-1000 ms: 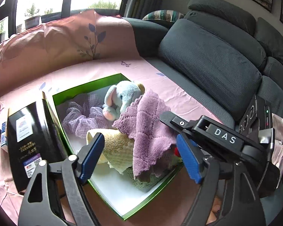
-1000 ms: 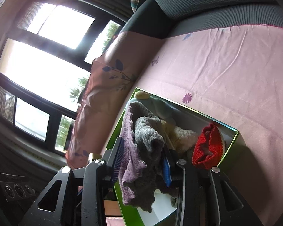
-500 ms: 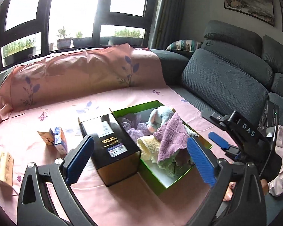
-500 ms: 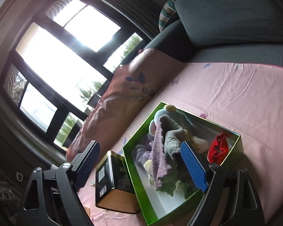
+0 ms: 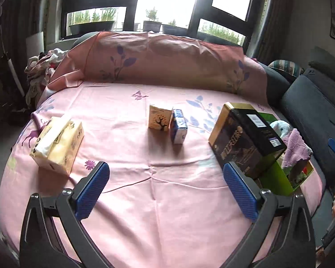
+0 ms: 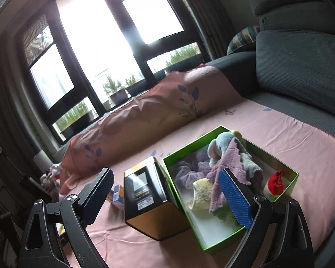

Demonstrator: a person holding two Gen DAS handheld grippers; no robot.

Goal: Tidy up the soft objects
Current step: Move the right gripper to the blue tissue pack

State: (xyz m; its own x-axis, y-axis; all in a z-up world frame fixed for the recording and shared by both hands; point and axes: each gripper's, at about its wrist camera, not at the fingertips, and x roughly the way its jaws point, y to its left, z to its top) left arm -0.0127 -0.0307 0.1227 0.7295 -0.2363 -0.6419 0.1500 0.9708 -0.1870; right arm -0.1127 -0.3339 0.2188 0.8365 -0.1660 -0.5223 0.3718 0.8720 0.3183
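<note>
Pink sheet (image 5: pixel 158 201): covers the wide surface under both tongs; a broad bare stretch lies straight ahead of the left tongs, ending at a raised pink-covered ridge below the window.
Grey sofa (image 6: pixel 301 67): forms the border beyond and to the right of the right tongs.
Green box (image 6: pixel 285 167): open-topped, ahead of the right tongs and partly behind its right finger; in the left view it sits at the far right, mostly hidden by the black tin. Its long axis runs from near right to far left.
Black tin (image 6: pixel 145 198): stands touching the green box's left wall, between the right tongs' fingers in that view.
Tissue pack (image 5: pixel 58 143): lies ahead and left of the left tongs, well apart from the small cartons.
Soft objects: piled in the green box. A blue plush elephant (image 6: pixel 221 145) sits at the far end, a purple cloth (image 6: pixel 230 165) draped over it toward the near side, a cream towel (image 6: pixel 201 187) beside that, and a red item (image 6: pixel 277 183) alone in the right corner.
Two small cartons (image 5: pixel 167 122): stand side by side, straight ahead of the left tongs.
Left gripper (image 5: pixel 165 187): jaws spread wide, having just been opening, nothing between them.
Right gripper (image 6: pixel 165 196): jaws wide, having just been opening, gripping nothing.
</note>
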